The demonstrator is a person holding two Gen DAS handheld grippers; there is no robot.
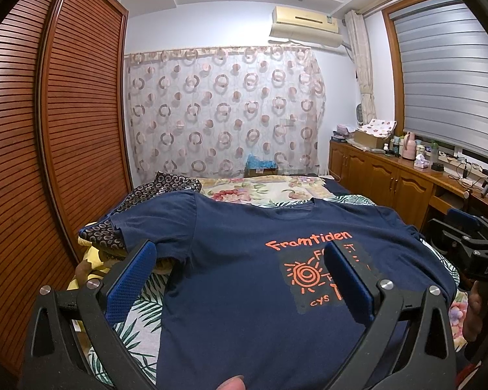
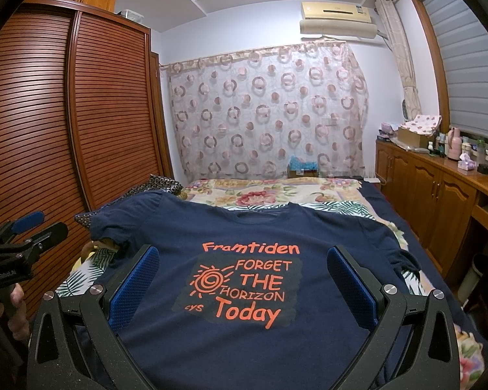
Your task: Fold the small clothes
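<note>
A small navy T-shirt [image 1: 237,260] with orange print lies spread flat, front up, on the bed, collar at the far end; it also shows in the right wrist view [image 2: 244,334]. My left gripper [image 1: 240,263] is open above the shirt's left half, its blue pads [image 1: 131,279] wide apart and holding nothing. My right gripper [image 2: 244,266] is open above the shirt's printed chest, also empty. Each gripper shows at the edge of the other's view, the right one [image 1: 465,243] and the left one [image 2: 22,234].
The bed [image 2: 276,195] has a floral and leaf-print cover. A dark patterned cloth [image 1: 159,188] lies at the far left. A slatted wooden wardrobe [image 1: 48,130] stands along the left. A wooden cabinet [image 2: 439,188] with clutter runs along the right.
</note>
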